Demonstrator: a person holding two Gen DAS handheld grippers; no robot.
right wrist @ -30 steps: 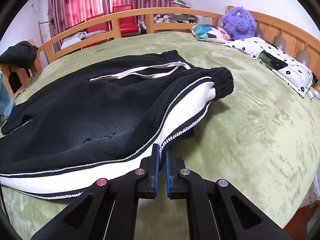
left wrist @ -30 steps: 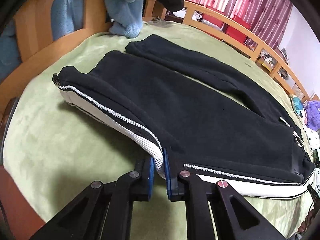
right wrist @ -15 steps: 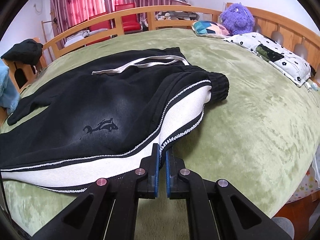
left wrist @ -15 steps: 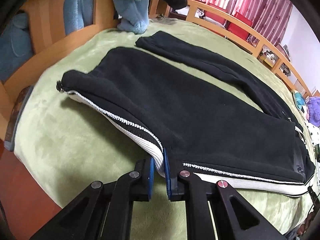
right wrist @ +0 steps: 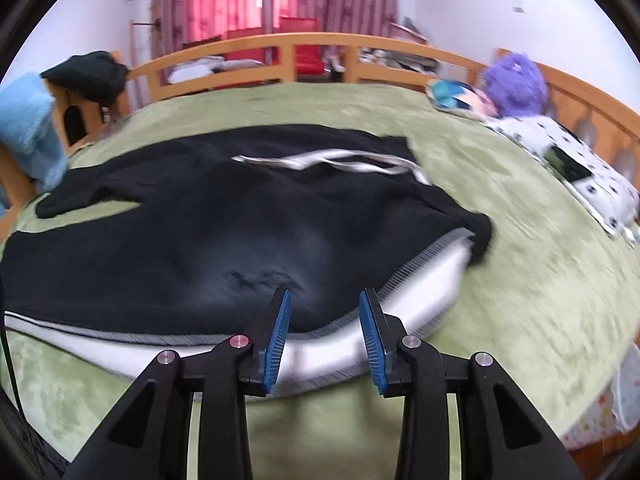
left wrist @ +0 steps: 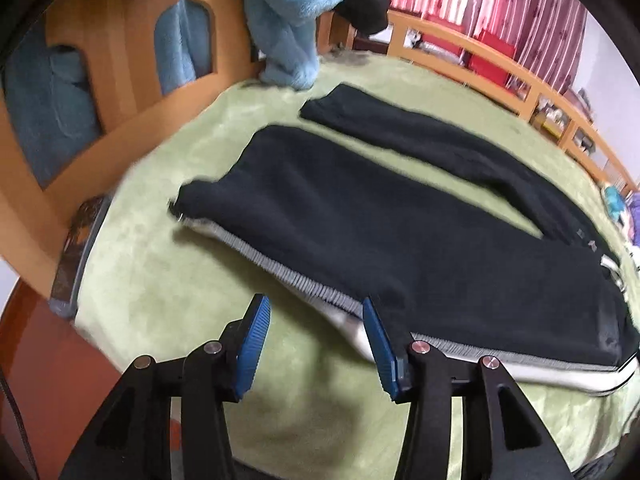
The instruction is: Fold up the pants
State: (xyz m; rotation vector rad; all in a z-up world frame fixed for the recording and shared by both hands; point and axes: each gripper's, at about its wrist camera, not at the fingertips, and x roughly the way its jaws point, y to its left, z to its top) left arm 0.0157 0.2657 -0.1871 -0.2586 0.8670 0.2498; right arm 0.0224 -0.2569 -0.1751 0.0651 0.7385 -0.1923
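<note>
On green blanket [right wrist: 520, 280]: black pants [right wrist: 200, 240], small logo blurred, unreadable.

Left gripper [left wrist: 316, 336] and right gripper [right wrist: 325, 322] — fingers opening, nothing clamped

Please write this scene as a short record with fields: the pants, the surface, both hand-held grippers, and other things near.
pants: black pants with white side stripe, spread flat, legs apart
surface: green bed cover
left hand-held gripper: jaws opening, stripe edge beside one pad, not pinched
right hand-held gripper: jaws opening, stripe edge between the pads, not pinched
drawstring: white drawstring lying on the waist
near: purple plush toy, blue fleece
</note>
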